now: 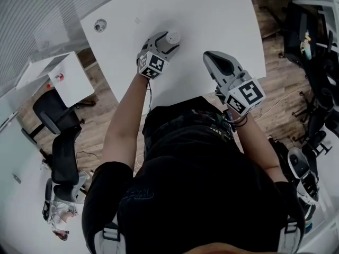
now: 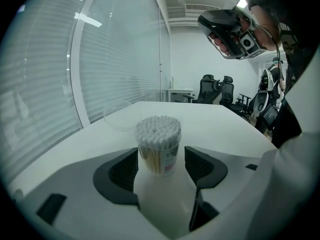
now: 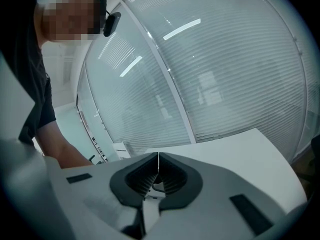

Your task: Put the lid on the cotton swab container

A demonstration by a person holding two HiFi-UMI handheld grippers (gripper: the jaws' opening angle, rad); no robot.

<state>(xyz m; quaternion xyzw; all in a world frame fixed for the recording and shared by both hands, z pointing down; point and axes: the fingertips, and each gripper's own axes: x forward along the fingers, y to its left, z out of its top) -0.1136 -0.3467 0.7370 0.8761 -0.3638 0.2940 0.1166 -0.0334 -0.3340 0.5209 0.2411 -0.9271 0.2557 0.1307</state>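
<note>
The cotton swab container (image 2: 158, 143) is a clear tub packed with white-tipped swabs, and it stands lidless on the white table (image 1: 212, 15). My left gripper (image 2: 161, 156) has a jaw on each side of it. The left pad is at its wall, and a thin strip of table shows at the right pad. From the head view the tub (image 1: 172, 37) sits at the left gripper's (image 1: 167, 42) tip. The clear round lid (image 1: 100, 25) lies flat near the table's far left corner, also seen beyond the tub as the lid (image 2: 119, 119). My right gripper (image 1: 213, 58) is shut and empty, raised to the right of the tub, its jaws (image 3: 158, 157) meeting.
The person's body stands against the table's near edge. Black office chairs (image 1: 55, 126) and a small white side table (image 1: 69, 78) stand on the wood floor to the left. A glass wall with blinds (image 3: 225, 84) runs along beyond the table.
</note>
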